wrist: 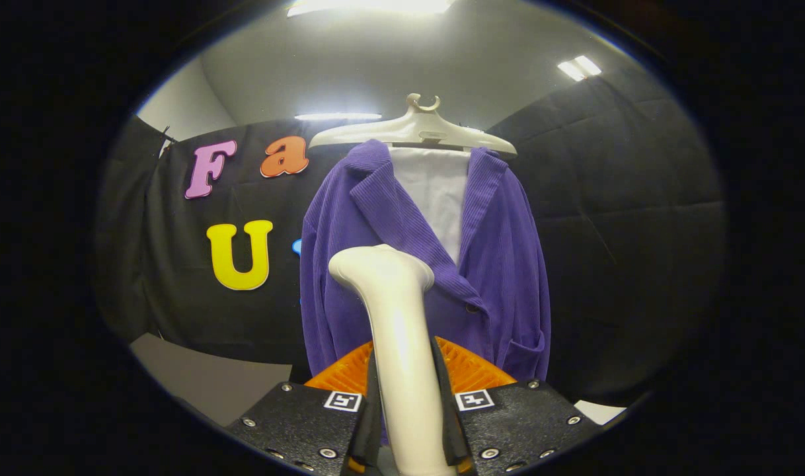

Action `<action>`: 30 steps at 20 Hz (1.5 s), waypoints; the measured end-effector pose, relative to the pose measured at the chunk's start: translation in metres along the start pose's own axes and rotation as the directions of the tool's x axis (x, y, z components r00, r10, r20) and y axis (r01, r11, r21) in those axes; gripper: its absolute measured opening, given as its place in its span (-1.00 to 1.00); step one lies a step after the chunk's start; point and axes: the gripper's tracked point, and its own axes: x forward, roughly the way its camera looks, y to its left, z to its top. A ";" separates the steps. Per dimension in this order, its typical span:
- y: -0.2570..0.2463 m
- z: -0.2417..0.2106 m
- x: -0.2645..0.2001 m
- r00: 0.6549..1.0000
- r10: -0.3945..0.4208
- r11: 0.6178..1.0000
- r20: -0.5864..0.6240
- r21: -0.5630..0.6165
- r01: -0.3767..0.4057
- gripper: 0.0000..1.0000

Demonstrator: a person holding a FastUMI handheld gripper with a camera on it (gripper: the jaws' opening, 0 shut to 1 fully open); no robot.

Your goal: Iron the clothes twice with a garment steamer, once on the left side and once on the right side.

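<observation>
The gripper (pixel 408 396) has its fingers clamped on the cream handle of the garment steamer (pixel 396 330), one finger pressing each side of it, and the steamer's head rises between and beyond them, pointing toward the clothes. Straight ahead hangs a purple corduroy jacket (pixel 501 264) on a pale plastic hanger (pixel 416 129), with a white backing panel (pixel 435 188) showing between its open lapels. The steamer head sits in front of the jacket's lower front, close to the lapel nearer the coloured wall letters; whether it touches the cloth cannot be told from this view.

The steamer is already in hand and aimed, so I judge the step to be the start of a pass, or a pass under way, on one side of the jacket; nothing shows whether either pass is done. The next move calls for bringing the head flat against one front panel and drawing it along the fabric in a steady stroke, keeping the grip firm, then doing the same on the other side
</observation>
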 end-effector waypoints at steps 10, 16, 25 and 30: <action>-0.005 -0.072 -0.012 0.990 -0.003 0.999 -0.140 -0.047 -0.003 -0.23; -0.012 -0.114 -0.012 0.978 -0.015 0.997 -0.209 -0.071 0.000 -0.24; -0.018 -0.172 -0.015 0.952 -0.023 0.999 -0.304 -0.036 0.012 -0.23; -0.022 -0.180 -0.017 0.953 -0.016 1.000 -0.301 -0.008 0.014 -0.23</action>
